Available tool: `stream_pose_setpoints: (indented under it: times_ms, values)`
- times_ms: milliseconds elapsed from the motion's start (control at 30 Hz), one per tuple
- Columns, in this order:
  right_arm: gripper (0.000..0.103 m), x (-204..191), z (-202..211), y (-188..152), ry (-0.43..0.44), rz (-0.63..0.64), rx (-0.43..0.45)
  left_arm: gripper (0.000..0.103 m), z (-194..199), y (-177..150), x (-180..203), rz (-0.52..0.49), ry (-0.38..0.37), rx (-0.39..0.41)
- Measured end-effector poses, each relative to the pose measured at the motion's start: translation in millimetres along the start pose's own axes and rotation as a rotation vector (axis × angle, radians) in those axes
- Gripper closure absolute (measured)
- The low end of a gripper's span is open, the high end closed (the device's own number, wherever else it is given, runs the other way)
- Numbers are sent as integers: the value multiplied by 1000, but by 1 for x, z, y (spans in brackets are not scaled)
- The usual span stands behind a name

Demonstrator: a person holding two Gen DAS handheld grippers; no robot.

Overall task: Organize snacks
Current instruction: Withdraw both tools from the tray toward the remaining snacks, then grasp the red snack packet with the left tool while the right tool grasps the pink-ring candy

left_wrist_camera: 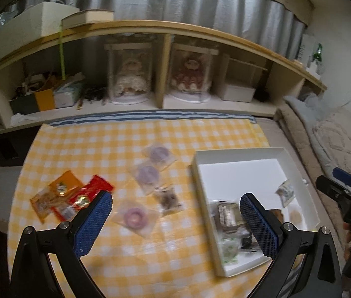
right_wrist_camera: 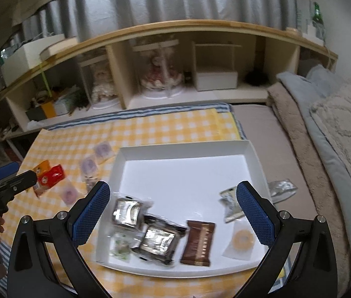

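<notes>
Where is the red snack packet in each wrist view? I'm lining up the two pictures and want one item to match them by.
Left wrist: red snack packet lies lower left on the checkered cloth, beside the orange packet.
Right wrist: red snack packet sits at the left edge, on the cloth.
Shared landmark: the white tray, right of the packet in both.

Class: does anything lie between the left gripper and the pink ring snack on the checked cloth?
Nothing visible does. The left gripper is open above the cloth, and the pink ring snack lies uncovered between its fingers, apart from neighbouring packets.
</notes>
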State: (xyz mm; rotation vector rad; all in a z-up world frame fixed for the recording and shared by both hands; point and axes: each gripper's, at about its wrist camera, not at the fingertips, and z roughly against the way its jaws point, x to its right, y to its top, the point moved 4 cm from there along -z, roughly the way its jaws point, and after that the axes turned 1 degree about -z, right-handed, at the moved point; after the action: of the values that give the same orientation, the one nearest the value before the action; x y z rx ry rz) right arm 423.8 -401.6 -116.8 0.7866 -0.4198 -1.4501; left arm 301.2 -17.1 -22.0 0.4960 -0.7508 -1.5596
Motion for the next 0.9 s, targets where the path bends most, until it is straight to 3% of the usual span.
stream_pose_setpoints:
  times_ms: [367,567,733,900]
  values:
    - [0,-70,-16,-7,100,59,3,0,29,-9,-57,30,80,16]
    - [0,-109,-30,-15,174,91,36,0,34,-18,-99,45,85,44]
    - [0,-140,-48,-21,240,139,47,0,28,-20,-137,58,116,67]
    - [0,-168,-69,-25,346,155,80,0,1,-12,-166,98,113,33]
